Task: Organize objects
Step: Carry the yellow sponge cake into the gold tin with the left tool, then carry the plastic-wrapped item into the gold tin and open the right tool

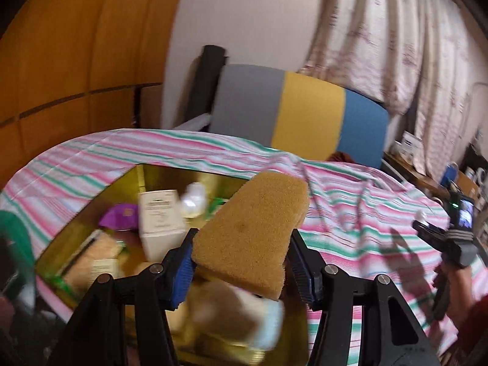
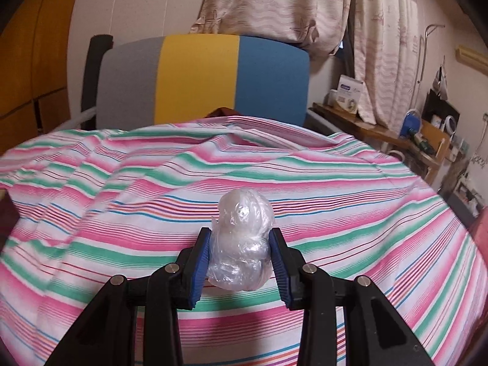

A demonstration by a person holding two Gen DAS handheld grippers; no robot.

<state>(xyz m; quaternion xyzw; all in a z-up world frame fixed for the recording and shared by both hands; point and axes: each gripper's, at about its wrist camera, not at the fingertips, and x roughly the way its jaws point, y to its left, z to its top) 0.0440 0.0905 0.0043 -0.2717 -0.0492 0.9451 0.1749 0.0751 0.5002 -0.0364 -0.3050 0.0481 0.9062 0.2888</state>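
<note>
My left gripper is shut on a tan sponge and holds it above the right side of a gold box lying on the striped bedsheet. The box holds a white carton, a purple item, a clear plastic item and other blurred things. My right gripper is shut on a crumpled clear plastic bundle above the striped bedsheet. The right gripper also shows at the far right of the left wrist view.
A grey, yellow and blue headboard stands at the far end of the bed. A wooden shelf with boxes and small items runs along the right wall under curtains. An orange wooden wardrobe is on the left.
</note>
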